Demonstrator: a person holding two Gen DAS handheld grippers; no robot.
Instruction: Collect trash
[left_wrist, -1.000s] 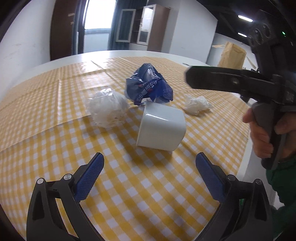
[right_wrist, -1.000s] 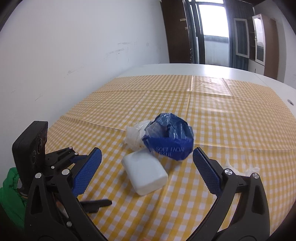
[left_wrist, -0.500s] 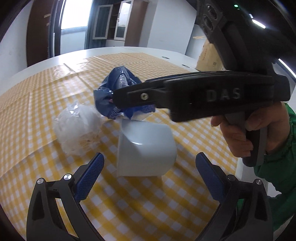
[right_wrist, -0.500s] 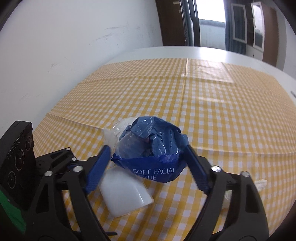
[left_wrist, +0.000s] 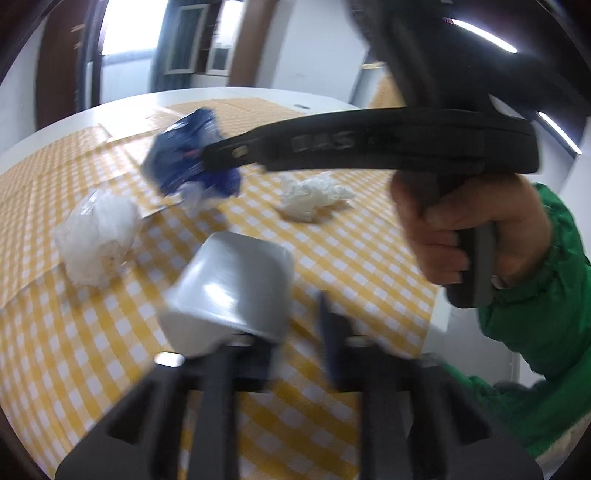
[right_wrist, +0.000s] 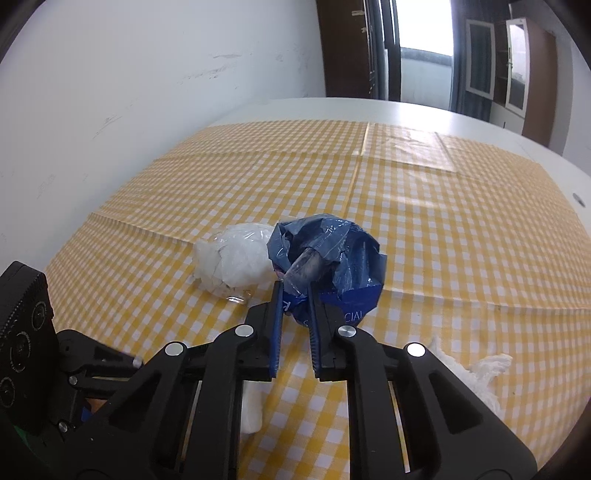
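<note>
My right gripper (right_wrist: 294, 295) is shut on the crumpled blue plastic wrapper (right_wrist: 332, 254), which also shows lifted off the cloth in the left wrist view (left_wrist: 188, 162). My left gripper (left_wrist: 295, 325) is shut on the rim of the white cup (left_wrist: 229, 291), which is tilted; the view is blurred. A clear crumpled plastic ball (left_wrist: 96, 232) lies left of the cup and shows in the right wrist view (right_wrist: 236, 262). A white crumpled tissue (left_wrist: 310, 195) lies behind the cup and shows in the right wrist view (right_wrist: 472, 373).
The yellow checked tablecloth (right_wrist: 443, 206) covers a white round table (right_wrist: 369, 109). The table's edge (left_wrist: 439, 295) runs close on the right, by the person's green sleeve (left_wrist: 535, 332). A white wall (right_wrist: 129, 74) stands at the left.
My right gripper has closed on the blue wrapper and raised it. My left gripper has moved in and closed on the white cup, tilting it.
</note>
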